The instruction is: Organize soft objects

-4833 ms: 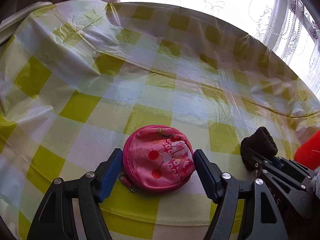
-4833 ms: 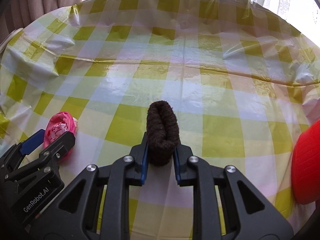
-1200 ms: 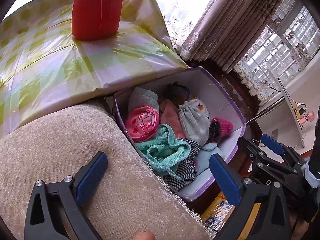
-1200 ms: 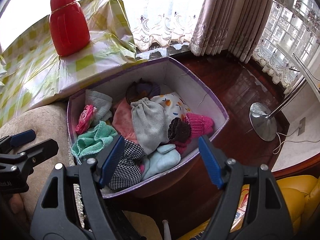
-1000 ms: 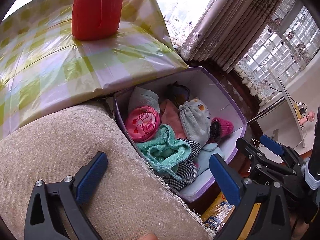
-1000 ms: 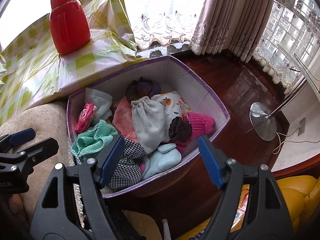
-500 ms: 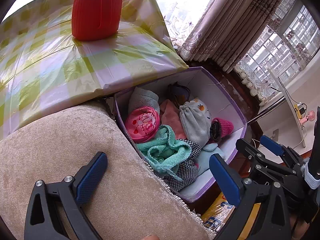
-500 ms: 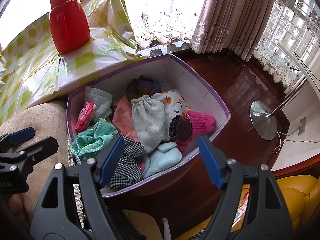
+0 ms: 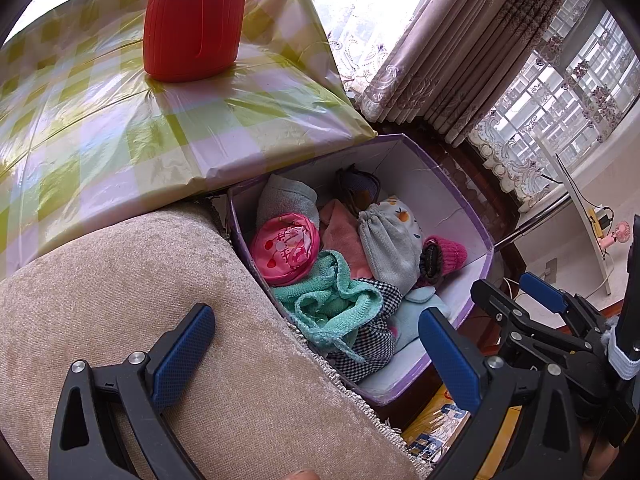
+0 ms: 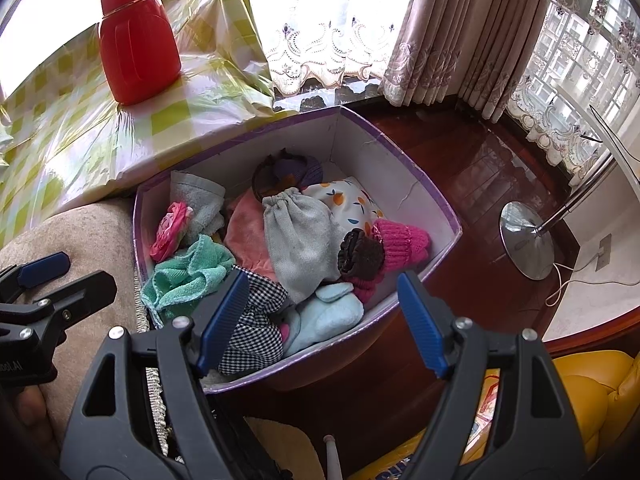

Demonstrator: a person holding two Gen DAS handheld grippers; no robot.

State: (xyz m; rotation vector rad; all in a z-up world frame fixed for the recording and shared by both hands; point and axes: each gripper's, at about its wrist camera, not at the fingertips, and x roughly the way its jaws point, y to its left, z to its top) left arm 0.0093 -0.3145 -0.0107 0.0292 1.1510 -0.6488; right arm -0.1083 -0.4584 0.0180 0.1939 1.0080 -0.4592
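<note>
A purple-rimmed white box stands on the floor beside the table, filled with soft things. The round pink pouch lies at its left side above a teal towel. The dark brown knit roll rests against a pink knit hat. A grey drawstring bag lies in the middle. My left gripper hangs open over the beige cushion and the box's near corner. My right gripper hangs open above the box's front edge. Both hold nothing.
A red jug stands on the yellow-checked tablecloth. A beige cushion lies left of the box. Dark wood floor, a lamp's round metal foot, curtains and a yellow seat lie to the right.
Since the earliest frames, the pink pouch and the brown roll have gone from my grippers at the table into the box. Over the last second nothing has moved.
</note>
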